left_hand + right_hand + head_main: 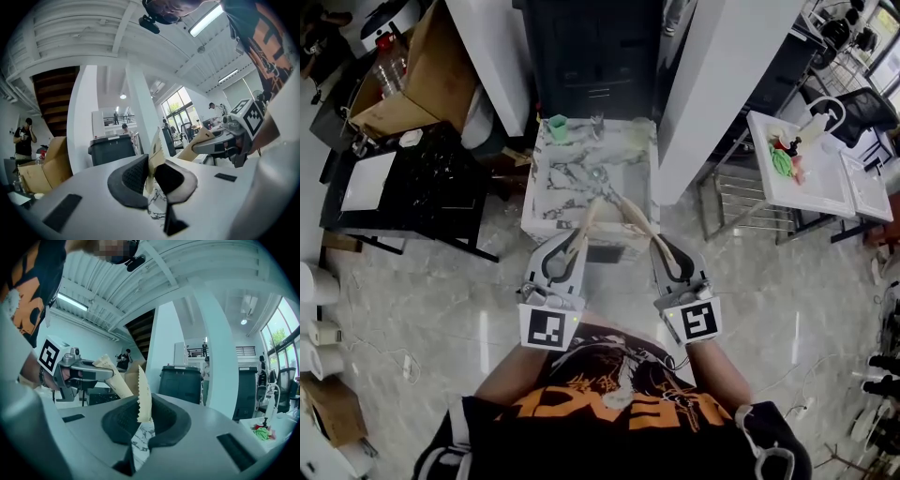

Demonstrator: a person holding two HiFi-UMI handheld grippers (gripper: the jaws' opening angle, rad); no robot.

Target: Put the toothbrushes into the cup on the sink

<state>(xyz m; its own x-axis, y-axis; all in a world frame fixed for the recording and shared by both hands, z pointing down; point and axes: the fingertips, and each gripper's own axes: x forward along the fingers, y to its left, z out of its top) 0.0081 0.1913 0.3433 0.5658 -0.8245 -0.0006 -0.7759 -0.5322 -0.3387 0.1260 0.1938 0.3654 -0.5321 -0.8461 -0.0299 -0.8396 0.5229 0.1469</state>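
My left tool nearly closed, pinching end of wrapped toothbrush. My right tool likewise on second wrapped toothbrush. Target green cup upper centre, far corner of marble sink. Risk: long packets pivot in end grip, clash at cup mouth, tip cup.

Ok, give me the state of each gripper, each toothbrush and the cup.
Left gripper: shut on left toothbrush.
Right gripper: shut on right toothbrush.
Left toothbrush: paper-wrapped, held in the air.
Right toothbrush: paper-wrapped, held in the air.
Cup: upright on the sink, nothing sticking out.
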